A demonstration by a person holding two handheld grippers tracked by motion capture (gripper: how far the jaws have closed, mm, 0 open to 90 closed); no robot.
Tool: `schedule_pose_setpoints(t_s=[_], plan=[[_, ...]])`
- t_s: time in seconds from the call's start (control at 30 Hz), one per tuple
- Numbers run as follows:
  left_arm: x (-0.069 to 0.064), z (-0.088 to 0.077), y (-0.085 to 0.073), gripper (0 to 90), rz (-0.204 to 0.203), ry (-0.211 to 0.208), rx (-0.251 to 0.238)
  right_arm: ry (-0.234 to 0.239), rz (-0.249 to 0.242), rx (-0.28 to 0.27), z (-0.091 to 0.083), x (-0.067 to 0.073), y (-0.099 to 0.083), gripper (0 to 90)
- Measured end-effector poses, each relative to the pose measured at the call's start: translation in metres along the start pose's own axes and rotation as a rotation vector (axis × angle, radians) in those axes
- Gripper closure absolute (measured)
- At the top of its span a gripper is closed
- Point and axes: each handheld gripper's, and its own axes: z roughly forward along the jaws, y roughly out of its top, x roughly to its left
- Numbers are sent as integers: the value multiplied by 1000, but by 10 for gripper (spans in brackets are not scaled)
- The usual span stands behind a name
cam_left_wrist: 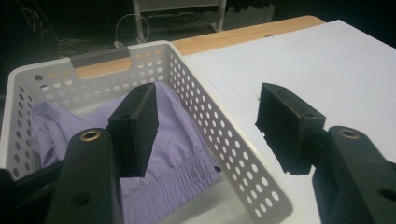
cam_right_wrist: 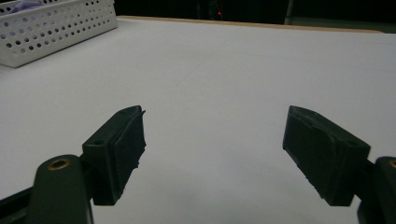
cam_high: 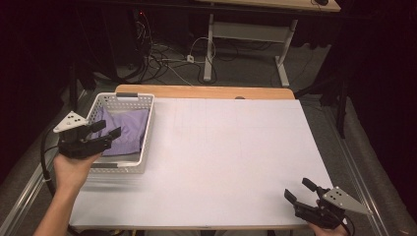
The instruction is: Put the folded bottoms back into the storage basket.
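Observation:
A white perforated basket [cam_high: 147, 129] stands at the table's left side and holds a crumpled lilac garment [cam_high: 127, 129]. My left gripper [cam_high: 105, 129] hovers open over the basket's near left corner, nothing between its jaws. In the left gripper view the basket's wall [cam_left_wrist: 219, 135] runs between the jaws and the lilac garment [cam_left_wrist: 173, 154] lies below the left jaw. My right gripper [cam_high: 297, 191] rests open at the table's near right corner, low over the white surface. In the right gripper view the open gripper [cam_right_wrist: 212, 149] faces bare tabletop, with the basket [cam_right_wrist: 56, 28] far off at upper left.
The table is covered by a white sheet [cam_high: 231, 152], with a wooden edge [cam_high: 206, 91] at the back. Beyond it stand a desk frame [cam_high: 246, 44] and loose cables [cam_high: 162, 54] on the floor. Dark curtains flank both sides.

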Motion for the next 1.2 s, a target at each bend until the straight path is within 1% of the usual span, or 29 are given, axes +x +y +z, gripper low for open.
schedule_pose_setpoints(t_s=[0.37,0.63,0.93,1.2], plan=[[-3,-6,-7,360,-2,-11,-13,0,-1,2,0,0,0,220],[-6,-11,-16,353,-7,-19,-25,0,-1,3,0,0,0,220],[-7,-16,-23,348,-12,-21,-39,0,-1,3,0,0,0,220],[-9,-19,-30,348,-9,-15,-40,0,-1,4,0,0,0,221]])
